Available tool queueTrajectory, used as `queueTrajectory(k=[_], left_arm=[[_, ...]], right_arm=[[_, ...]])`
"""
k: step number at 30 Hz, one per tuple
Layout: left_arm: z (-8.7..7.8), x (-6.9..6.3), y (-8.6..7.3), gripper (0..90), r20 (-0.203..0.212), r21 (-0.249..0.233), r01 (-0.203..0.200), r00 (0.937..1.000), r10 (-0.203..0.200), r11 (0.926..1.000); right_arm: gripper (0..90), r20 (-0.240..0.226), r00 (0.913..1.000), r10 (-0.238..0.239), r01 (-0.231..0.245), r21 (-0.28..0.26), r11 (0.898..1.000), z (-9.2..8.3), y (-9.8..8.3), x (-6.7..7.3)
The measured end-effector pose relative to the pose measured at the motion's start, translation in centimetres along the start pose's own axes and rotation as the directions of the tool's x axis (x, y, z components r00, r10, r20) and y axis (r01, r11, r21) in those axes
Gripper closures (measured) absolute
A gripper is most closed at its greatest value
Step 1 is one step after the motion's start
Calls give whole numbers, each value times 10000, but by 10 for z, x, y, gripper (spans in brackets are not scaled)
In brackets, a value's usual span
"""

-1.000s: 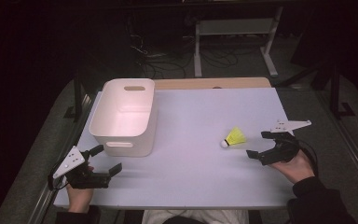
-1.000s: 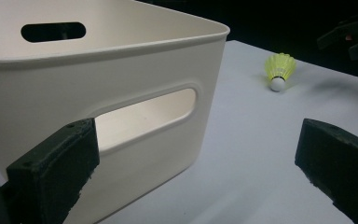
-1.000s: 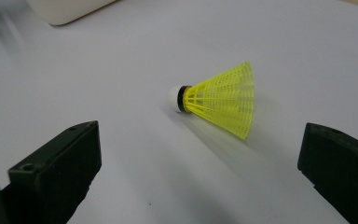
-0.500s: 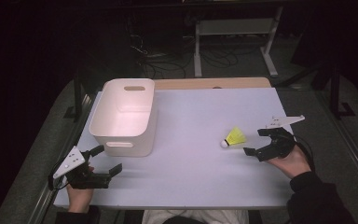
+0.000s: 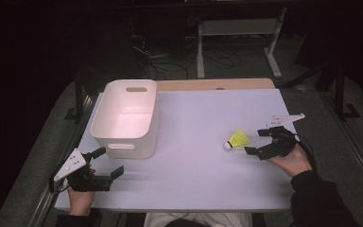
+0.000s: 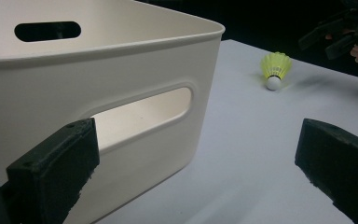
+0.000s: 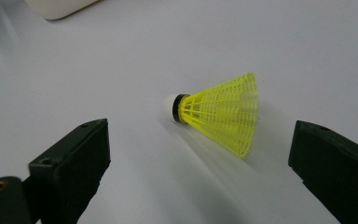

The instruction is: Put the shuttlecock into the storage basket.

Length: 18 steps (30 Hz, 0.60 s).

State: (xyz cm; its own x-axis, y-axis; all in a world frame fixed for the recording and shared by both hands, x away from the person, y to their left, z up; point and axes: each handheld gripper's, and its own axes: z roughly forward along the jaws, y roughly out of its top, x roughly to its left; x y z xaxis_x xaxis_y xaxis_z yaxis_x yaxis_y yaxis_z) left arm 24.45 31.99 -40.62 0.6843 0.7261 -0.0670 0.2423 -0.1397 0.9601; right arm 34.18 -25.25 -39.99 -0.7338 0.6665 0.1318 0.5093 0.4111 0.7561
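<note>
A yellow shuttlecock with a white cork tip lies on its side on the white table, right of centre. My right gripper sits just right of it, open; its jaws have just been closing slightly, nothing pressed between them. In the right gripper view the shuttlecock lies a little ahead of the right gripper, between the lines of the two jaws. My left gripper rests open at the table's front left, facing the white bin. In the left gripper view the left gripper stands wide before the bin's handle slot.
The white plastic bin with handle slots stands at the left of the table. A wooden strip runs along the far edge. Dark floor, cables and a metal stand lie beyond the table.
The right hand has moved slightly left and away from me, bringing its gripper closer to the shuttlecock. The left gripper and the bin have not moved.
</note>
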Motion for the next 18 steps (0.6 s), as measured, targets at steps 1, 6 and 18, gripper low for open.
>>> queueTrajectory(k=[1,6,18], left_arm=[[0,0,0,0,-1,0,-2,10000,2,10000],[0,0,0,0,14,-6,-7,10000,7,10000],[0,0,0,0,15,-18,-4,10000,5,10000]], right_arm=[[87,-23,10000,-15,15,23,10000,0,1,0],[180,-45,9999,-154,154,27,9999,1,2,-1],[526,-403,9985,-381,389,178,9991,3,2,-2]])
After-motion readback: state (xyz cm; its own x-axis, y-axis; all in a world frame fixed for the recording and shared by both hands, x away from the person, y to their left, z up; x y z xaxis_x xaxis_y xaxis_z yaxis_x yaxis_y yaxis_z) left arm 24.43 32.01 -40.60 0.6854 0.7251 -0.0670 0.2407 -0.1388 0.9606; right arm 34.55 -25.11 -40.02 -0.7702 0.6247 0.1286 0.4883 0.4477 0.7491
